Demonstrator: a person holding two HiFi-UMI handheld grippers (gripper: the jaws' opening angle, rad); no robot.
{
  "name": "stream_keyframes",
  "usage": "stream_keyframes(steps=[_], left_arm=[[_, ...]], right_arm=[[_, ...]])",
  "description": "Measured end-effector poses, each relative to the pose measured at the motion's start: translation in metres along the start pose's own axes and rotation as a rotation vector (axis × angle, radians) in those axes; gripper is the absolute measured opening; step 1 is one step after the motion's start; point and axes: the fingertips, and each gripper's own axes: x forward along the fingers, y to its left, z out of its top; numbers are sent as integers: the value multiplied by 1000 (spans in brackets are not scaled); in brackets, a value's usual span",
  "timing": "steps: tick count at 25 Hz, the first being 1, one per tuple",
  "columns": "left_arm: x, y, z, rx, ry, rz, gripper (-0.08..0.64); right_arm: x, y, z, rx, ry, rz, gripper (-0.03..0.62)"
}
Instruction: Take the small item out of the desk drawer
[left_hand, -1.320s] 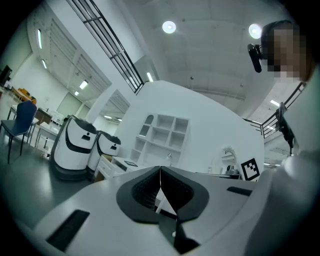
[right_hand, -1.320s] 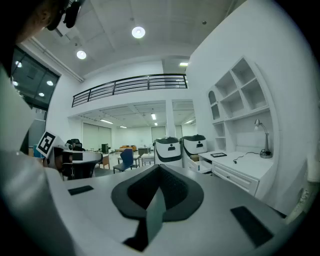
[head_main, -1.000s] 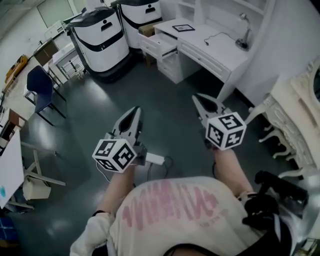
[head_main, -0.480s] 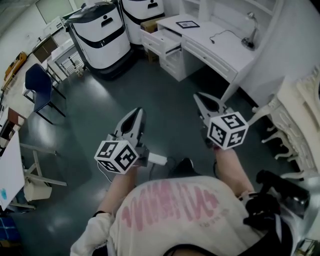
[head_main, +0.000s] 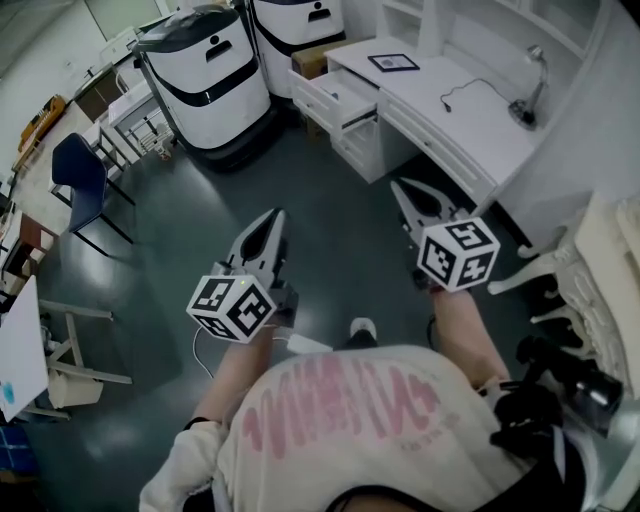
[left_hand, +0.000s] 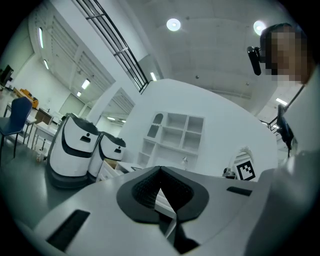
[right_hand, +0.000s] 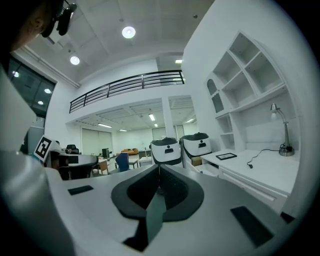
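Note:
A white desk (head_main: 470, 120) stands ahead at the upper right, with its top drawer (head_main: 335, 95) pulled open at the left end. What lies in the drawer is too small to make out. My left gripper (head_main: 277, 214) is held over the dark floor, shut and empty, well short of the desk. Level with it on the right, my right gripper (head_main: 400, 185) is shut and empty too, its tip pointing toward the desk's front. In the left gripper view the left gripper (left_hand: 160, 169) has its jaws met. The right gripper (right_hand: 160, 166) shows the same, with the desk (right_hand: 260, 167) at the right.
Two white-and-black robot bases (head_main: 205, 75) stand left of the desk. On the desk are a framed tablet (head_main: 393, 62), a cable and a lamp (head_main: 524, 98). A blue chair (head_main: 82, 170) is at the left, ornate white furniture (head_main: 610, 290) at the right. Shelves (right_hand: 245, 75) rise above the desk.
The person has stepped toward the desk: the desk and open drawer sit lower and nearer in the head view, and a shoe shows below. Both grippers stay shut, side by side.

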Motion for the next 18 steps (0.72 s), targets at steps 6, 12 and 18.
stream_keyframes(steps=[6, 12, 18], left_arm=[[96, 31, 18, 2, -37, 40, 28], [167, 52, 17, -7, -62, 70, 28], [209, 74, 4, -30, -19, 74, 28]], right_arm=[[80, -62, 26, -37, 30, 79, 18], [130, -114, 37, -45, 33, 124, 17], [166, -152, 14, 9, 83, 116, 18]])
